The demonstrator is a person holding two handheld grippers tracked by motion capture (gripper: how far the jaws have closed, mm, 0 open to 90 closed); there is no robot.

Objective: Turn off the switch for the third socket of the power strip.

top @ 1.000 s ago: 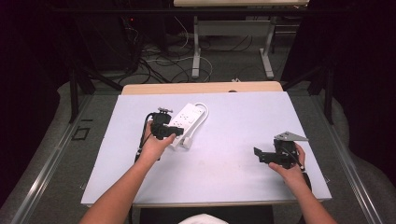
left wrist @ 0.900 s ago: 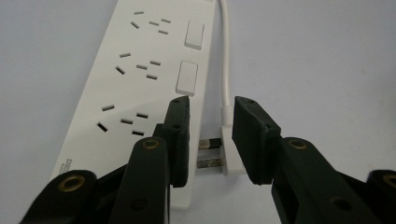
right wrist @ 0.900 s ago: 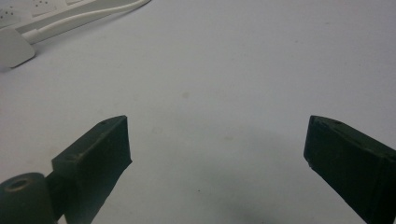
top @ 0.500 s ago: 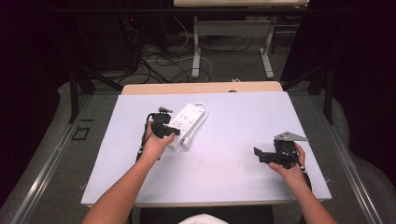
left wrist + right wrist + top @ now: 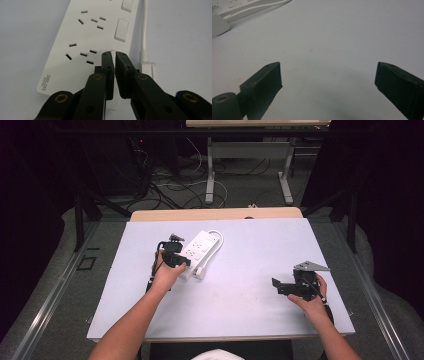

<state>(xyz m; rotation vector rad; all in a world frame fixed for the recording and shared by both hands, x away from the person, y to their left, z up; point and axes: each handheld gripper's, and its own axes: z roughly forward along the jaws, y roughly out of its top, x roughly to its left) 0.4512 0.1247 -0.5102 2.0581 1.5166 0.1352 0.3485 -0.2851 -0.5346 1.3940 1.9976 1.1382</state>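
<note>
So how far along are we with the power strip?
Nothing looks finished. In hand: the left hand-held gripper, jaws nearly shut, is at a rocker switch on the white plastic power strip. The right hand-held gripper waits open over the bare white table. What's left is unclear.

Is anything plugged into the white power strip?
No. In the left gripper view the power strip's sockets show bare slots. Its far end is out of that view, and the high view is too small to tell.

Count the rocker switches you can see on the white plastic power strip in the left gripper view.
2: one beside the middle sockets, one cut by the top edge. The closed left claw seems to cover a third.
</note>
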